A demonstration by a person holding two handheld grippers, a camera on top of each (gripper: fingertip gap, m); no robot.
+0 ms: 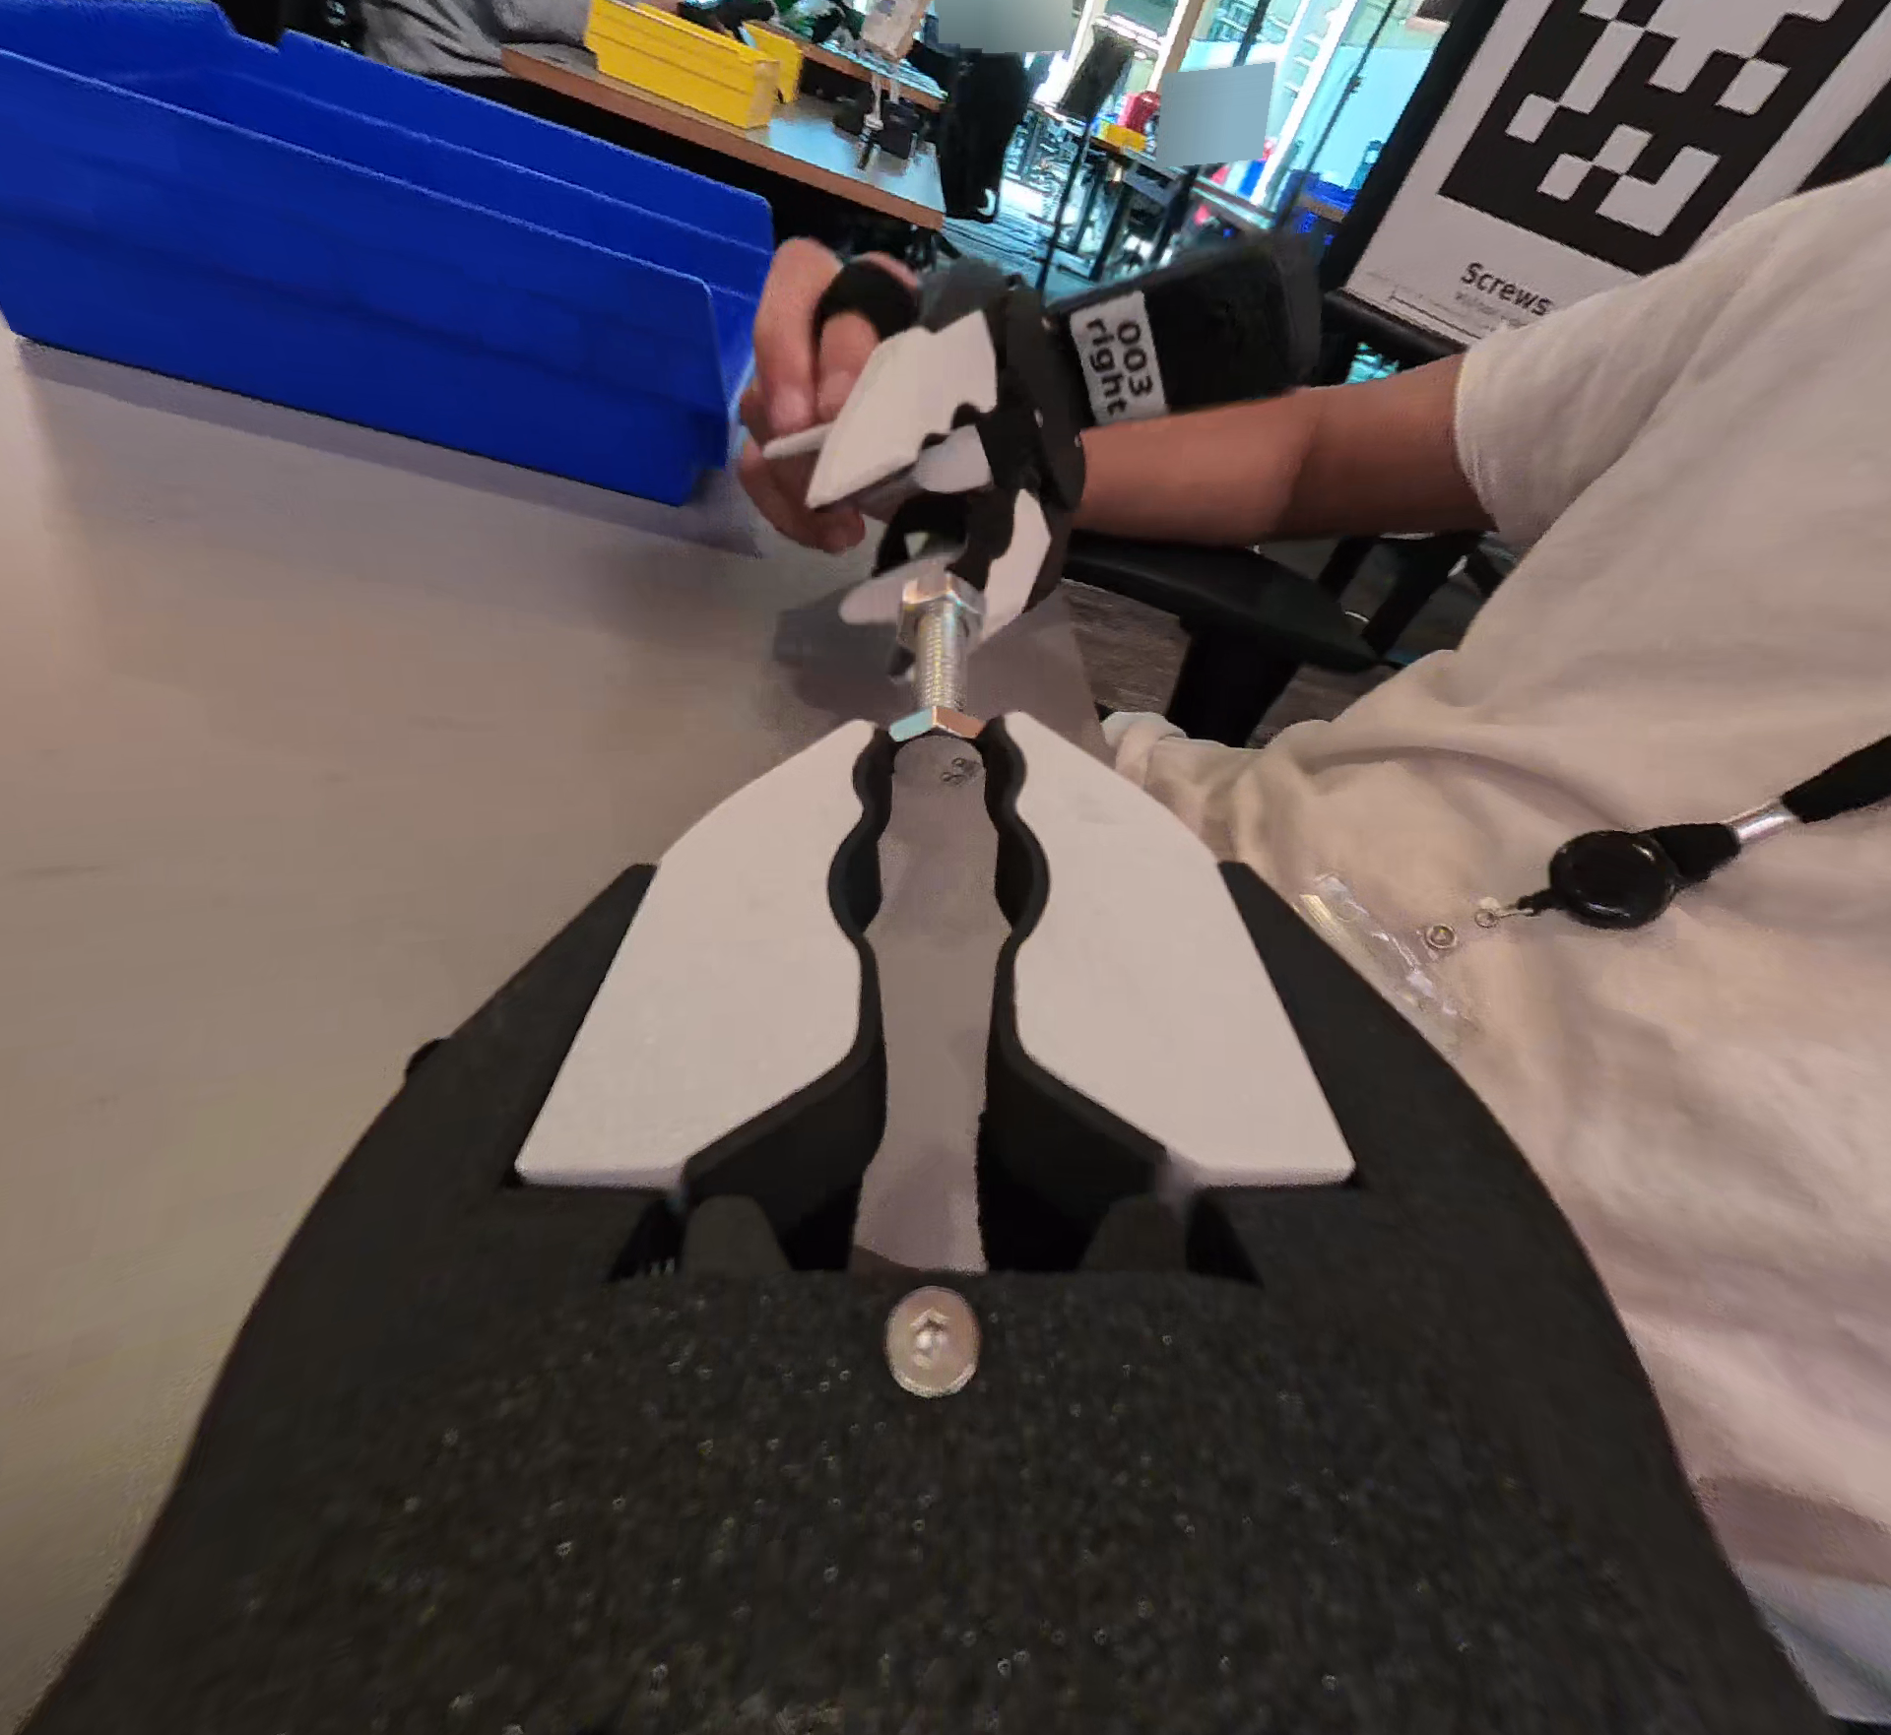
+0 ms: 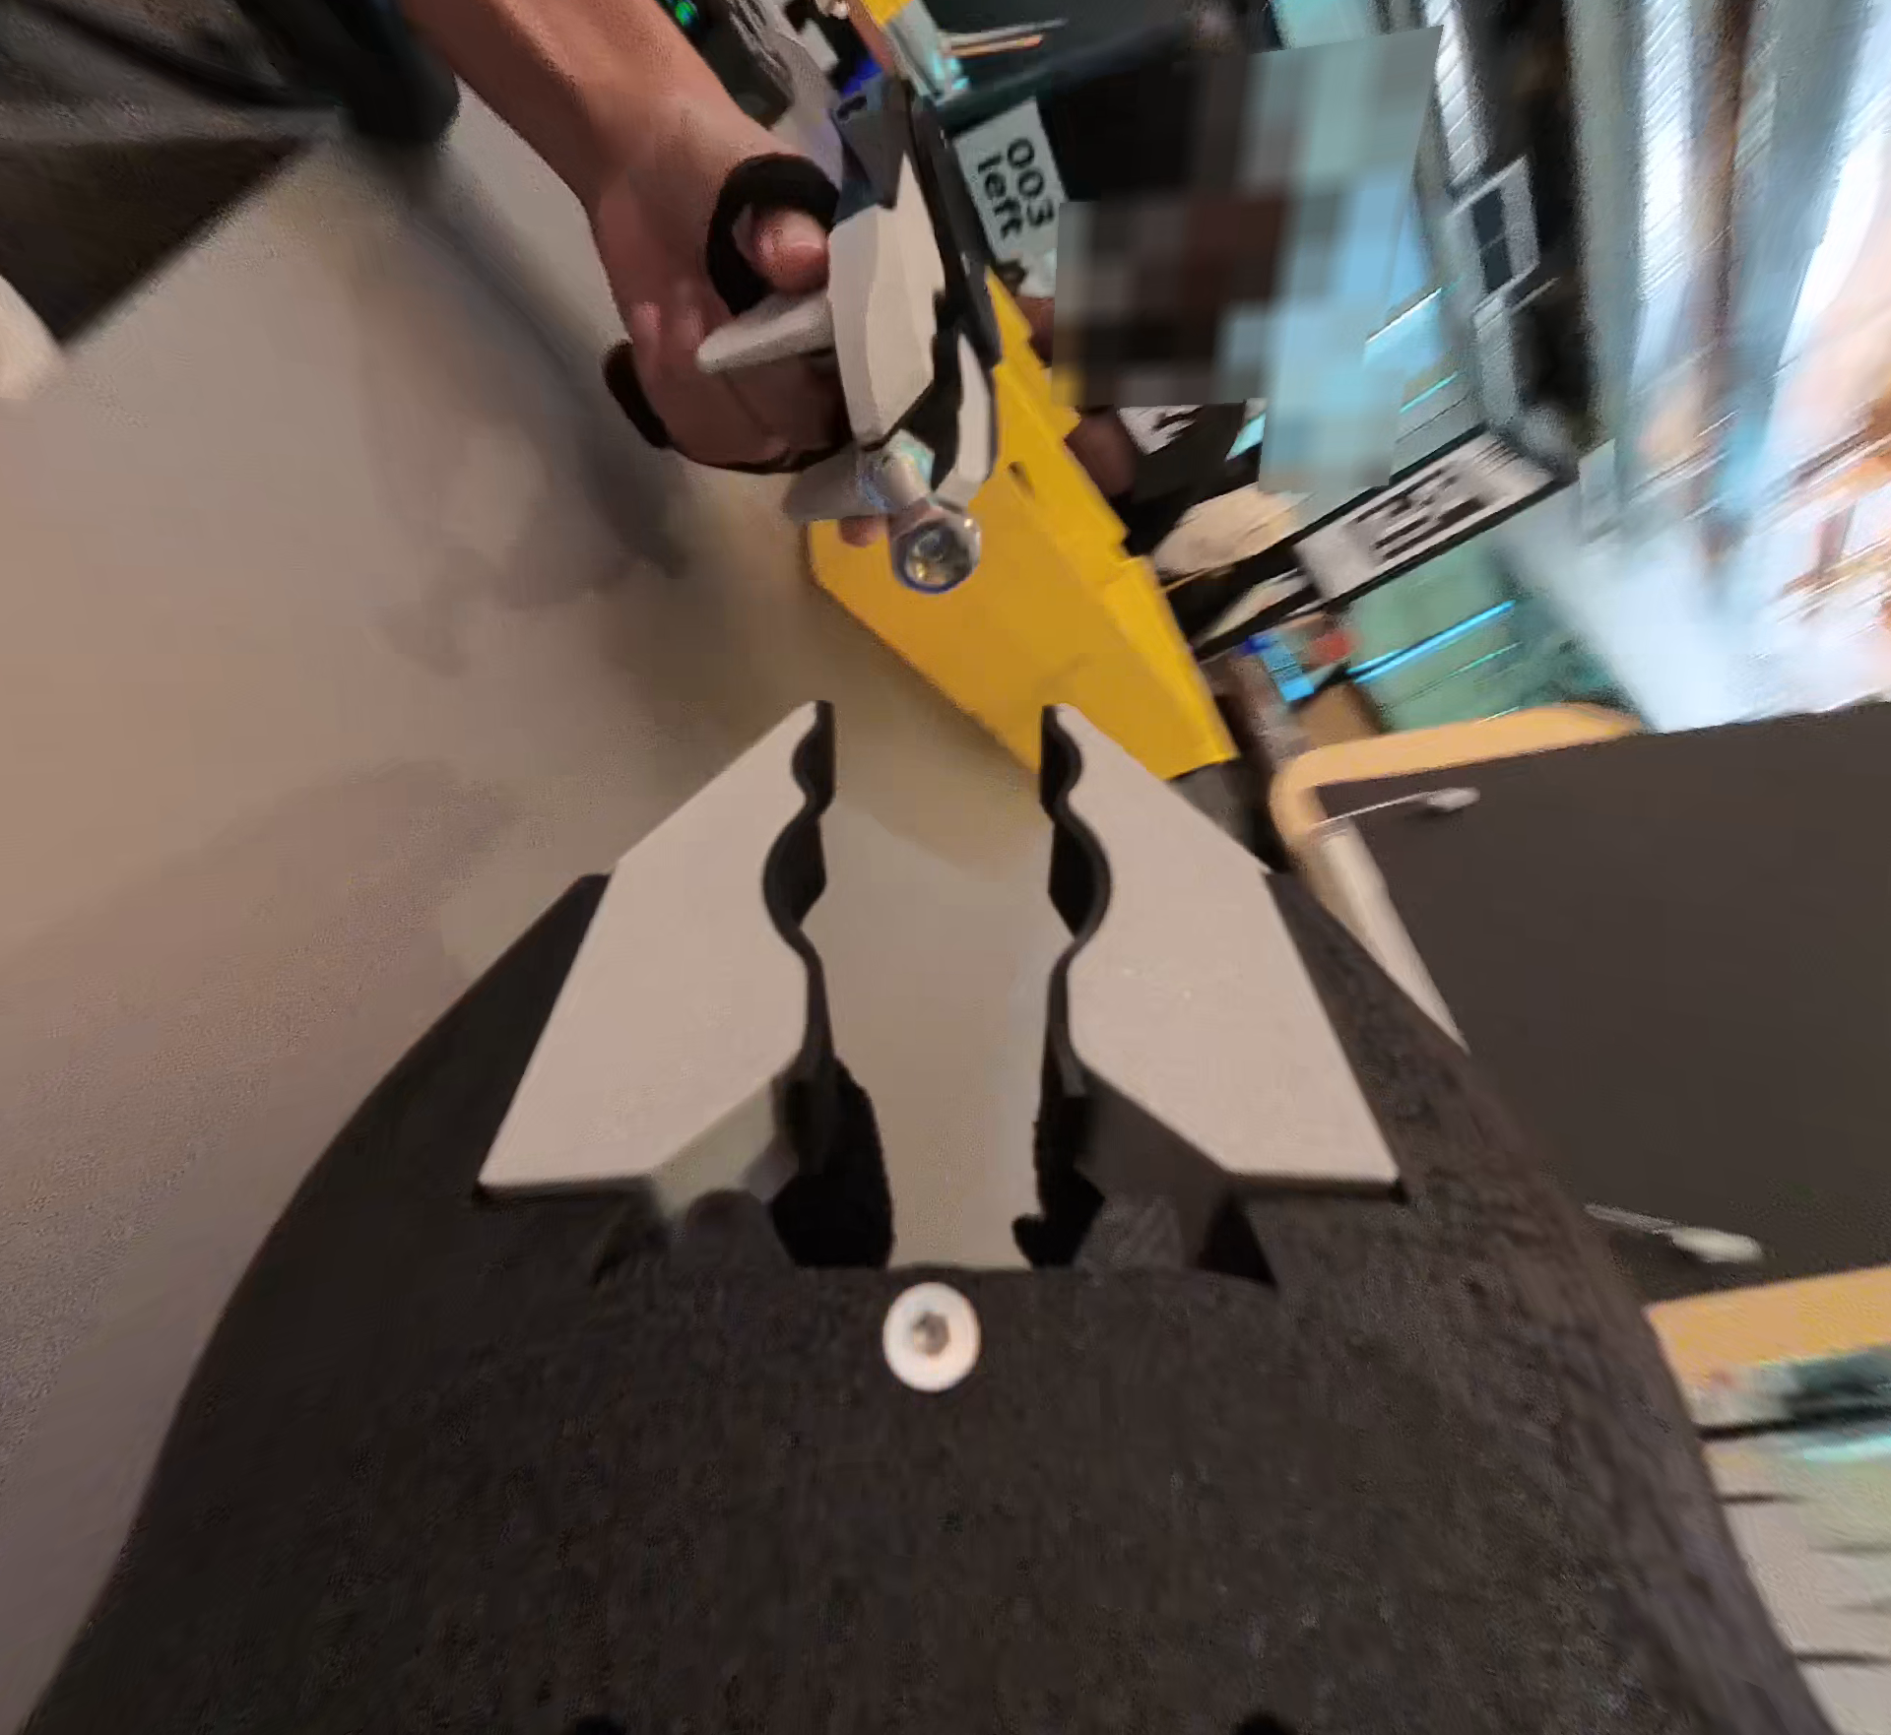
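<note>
My left gripper (image 1: 936, 737) is shut on the hex head of a silver bolt (image 1: 939, 663) and holds it above the grey table (image 1: 307, 765). The threaded shaft points away from it. A silver nut (image 1: 936, 596) sits on the far end of the shaft. My right gripper (image 2: 936, 714) is open and empty. In the right wrist view the nut (image 2: 931, 550) lies ahead of its fingertips, apart from them. In the left wrist view the right gripper (image 1: 947, 586) stands at the nut with a finger on either side. The left gripper (image 2: 900, 479) also shows in the right wrist view, which is blurred.
Blue bins (image 1: 358, 254) stand at the far left of the table. A yellow bin (image 2: 1023, 642) lies behind the bolt in the right wrist view. A board with a black and white marker (image 1: 1678, 49) stands at the right. A person's white sleeve (image 1: 1535, 765) is close by. One gripper's finger ends stand about 6 centimeters off the other's.
</note>
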